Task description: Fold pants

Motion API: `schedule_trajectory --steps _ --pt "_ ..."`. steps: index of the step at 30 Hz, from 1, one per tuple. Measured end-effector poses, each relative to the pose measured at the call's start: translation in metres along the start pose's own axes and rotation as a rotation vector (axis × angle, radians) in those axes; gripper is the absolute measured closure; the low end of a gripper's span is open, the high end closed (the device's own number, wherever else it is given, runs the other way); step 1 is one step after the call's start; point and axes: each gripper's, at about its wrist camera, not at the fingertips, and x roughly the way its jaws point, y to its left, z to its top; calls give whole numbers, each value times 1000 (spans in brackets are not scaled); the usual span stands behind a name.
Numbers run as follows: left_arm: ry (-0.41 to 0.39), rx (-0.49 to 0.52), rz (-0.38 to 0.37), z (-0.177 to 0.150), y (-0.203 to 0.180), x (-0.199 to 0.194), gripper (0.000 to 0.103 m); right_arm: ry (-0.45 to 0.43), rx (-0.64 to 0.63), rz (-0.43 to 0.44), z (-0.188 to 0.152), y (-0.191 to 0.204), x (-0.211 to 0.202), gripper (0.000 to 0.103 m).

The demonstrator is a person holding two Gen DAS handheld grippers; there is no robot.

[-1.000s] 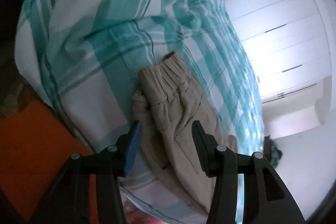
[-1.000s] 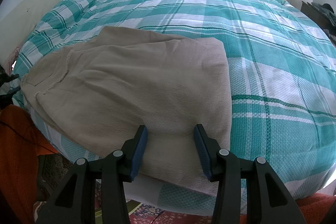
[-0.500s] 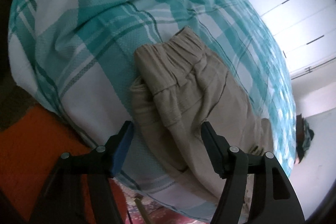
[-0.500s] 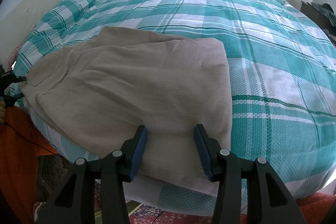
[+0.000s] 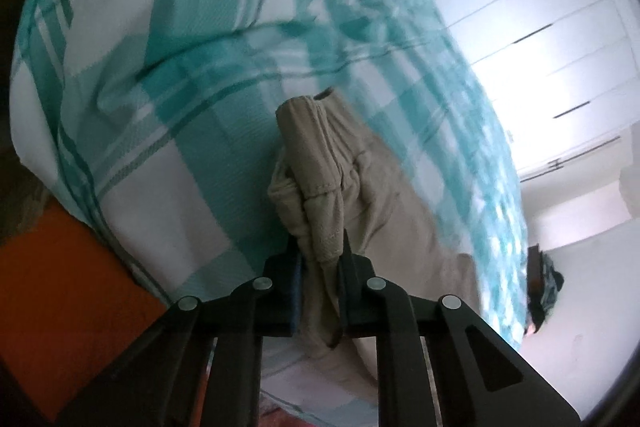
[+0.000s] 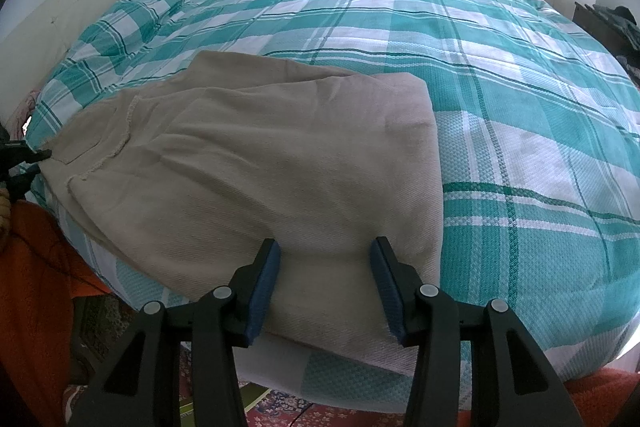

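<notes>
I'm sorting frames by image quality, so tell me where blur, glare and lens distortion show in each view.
Left wrist view: the checked bedspread is smeared by motion blur, the white cupboard doors are blown out by glare, and the pants pinched in the closing jaws stay fairly sharp. Right wrist view: sharp and evenly lit; the fisheye lens bulges the bedspread into a dome and darkens the corners.

You're handling beige pants (image 6: 256, 163) of matt, finely ribbed woven cloth with frayed pocket seams. Under them your teal-and-white checked bedspread (image 6: 520, 131) shows a waffle-textured cotton weave. Your black matt plastic gripper fingers (image 6: 384, 267) carry blue, finely ridged pads (image 6: 266, 291).
</notes>
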Motion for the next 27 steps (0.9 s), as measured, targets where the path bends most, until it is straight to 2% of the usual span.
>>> schedule_trajectory --steps 4,6,8,12,15,17,19,21,23,24,25,26,27 --pt "-57 140 -88 -7 -53 -29 92 0 -1 0 0 -1 0 55" --pt "-65 263 -143 -16 -99 -45 92 -1 0 1 0 -1 0 55" --pt "-57 342 -199 -26 -136 -54 92 -1 1 0 0 0 0 54" --pt "3 549 -320 -70 -224 -58 93 -3 4 13 1 2 -2 51" --pt "121 655 -400 -120 -277 -34 93 -13 27 35 3 2 -8 51" --pt "184 713 -409 -153 -298 -12 93 -42 75 71 5 -5 -19 51" --pt "271 775 -395 -196 -314 30 91 -119 180 108 5 -23 -38 51" --pt "368 852 -335 -240 -320 73 86 -174 257 107 3 -43 -51 51" --pt "486 935 -194 -281 -318 112 86 -199 320 101 1 -59 -56 51" --pt "504 949 -157 -290 -315 116 85 -206 360 103 -1 -67 -57 51" --pt "477 967 -149 -294 -312 110 85 -213 405 108 -4 -77 -59 51" --pt "450 982 -163 -293 -313 101 73 -224 445 116 -7 -84 -61 51" --pt "461 969 -226 -285 -312 89 49 -239 471 126 -10 -89 -64 51"
